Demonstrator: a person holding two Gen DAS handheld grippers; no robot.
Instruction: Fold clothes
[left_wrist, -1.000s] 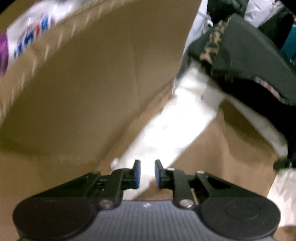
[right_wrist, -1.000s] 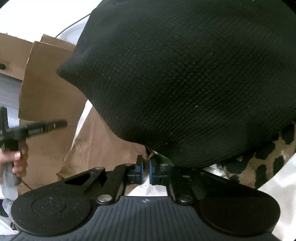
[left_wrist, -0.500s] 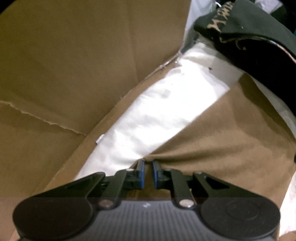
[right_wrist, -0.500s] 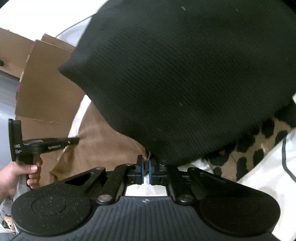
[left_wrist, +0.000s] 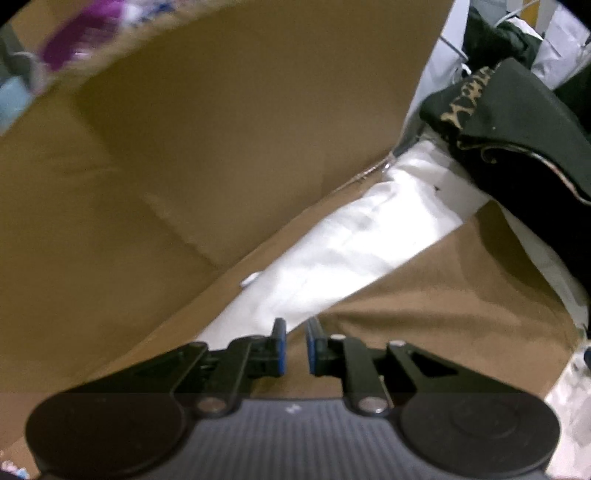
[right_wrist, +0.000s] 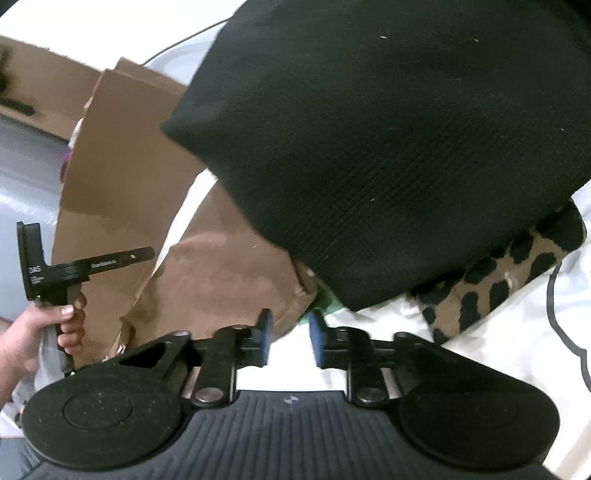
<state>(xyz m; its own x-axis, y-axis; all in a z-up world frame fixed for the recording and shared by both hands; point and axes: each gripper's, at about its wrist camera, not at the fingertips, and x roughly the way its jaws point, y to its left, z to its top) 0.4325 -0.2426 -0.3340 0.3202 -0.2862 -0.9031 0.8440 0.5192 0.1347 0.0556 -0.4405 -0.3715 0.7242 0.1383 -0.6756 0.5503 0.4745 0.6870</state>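
A brown cloth (left_wrist: 424, 314) lies on a white sheet (left_wrist: 351, 251) beside a cardboard box. My left gripper (left_wrist: 295, 343) has the cloth's corner between its blue pads. The jaws stand narrowly apart and are opening a little, and creases run out from the fingertips. In the right wrist view the brown cloth (right_wrist: 221, 266) reaches up to my right gripper (right_wrist: 291, 332). Its jaws are opening, and the cloth's edge sits loose in the gap with the pads clear of it. A hand (right_wrist: 48, 325) holds the left gripper (right_wrist: 149, 253) at the cloth's far edge.
A big black knit garment (right_wrist: 369, 147) lies over the brown cloth, with a leopard-print piece (right_wrist: 498, 273) under it and a green scrap (right_wrist: 325, 299) at its edge. The cardboard box (left_wrist: 221, 147) walls the left side. A black garment with gold lettering (left_wrist: 517, 129) lies at the back.
The right jaws, shut on the brown cloth's edge before, have parted and let it go. The left gripper has shifted along the box wall, with the cloth's corner still at its fingertips.
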